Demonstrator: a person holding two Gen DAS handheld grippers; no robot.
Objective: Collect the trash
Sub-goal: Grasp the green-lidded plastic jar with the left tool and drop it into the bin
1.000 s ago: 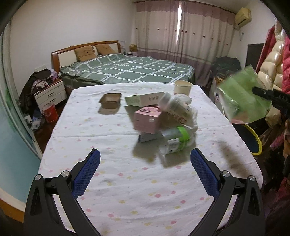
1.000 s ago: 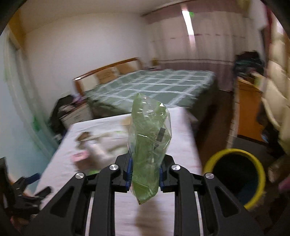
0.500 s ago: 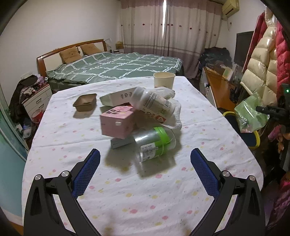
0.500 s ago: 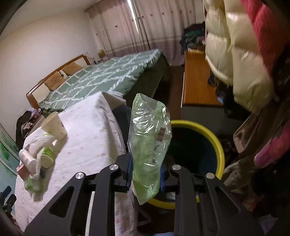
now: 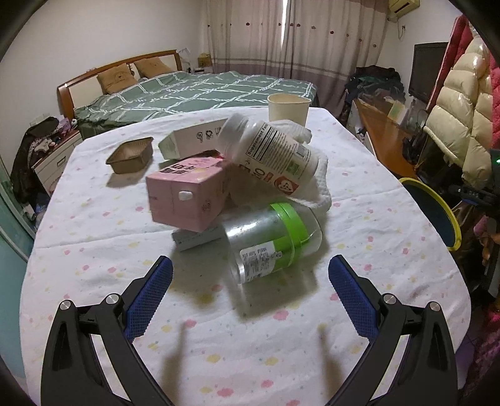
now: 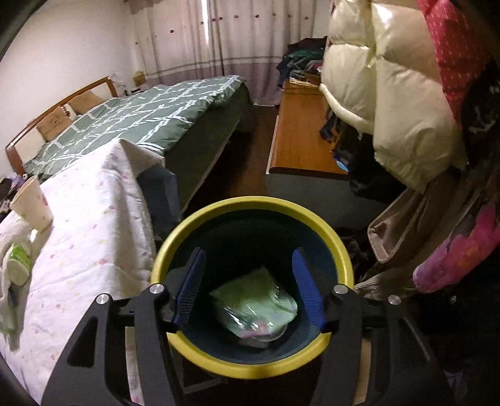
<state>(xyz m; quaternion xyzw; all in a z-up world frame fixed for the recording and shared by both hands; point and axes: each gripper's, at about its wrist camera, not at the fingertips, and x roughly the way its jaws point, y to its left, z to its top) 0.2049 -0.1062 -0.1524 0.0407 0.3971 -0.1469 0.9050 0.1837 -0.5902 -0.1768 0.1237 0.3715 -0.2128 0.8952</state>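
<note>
Green-banded clear jar [image 5: 275,240] lies just ahead of the left claw [image 5: 250,281], spread wide, empty. Rigid, light, slippery, prone to roll: grip across its body. Right claw [image 6: 248,284] hangs released above the bin [image 6: 250,203]; bag [image 6: 256,306] inside.

A bed [image 5: 200,90] with a green checked cover and a wooden headboard [image 5: 115,67] stands against the white wall [image 5: 93,34], two tan pillows [image 5: 131,70] at its head. Behind its foot hang long pale curtains [image 5: 293,37], daylight showing through a gap. A nightstand [image 5: 51,156] heaped with clothes sits left of the bed. To the bed's right runs a low wooden cabinet [image 6: 300,131] on dark flooring [image 6: 250,162], with puffy coats [image 6: 390,93] hanging above it. An air conditioner [image 5: 401,4] sits high on the wall over the curtains.
</note>
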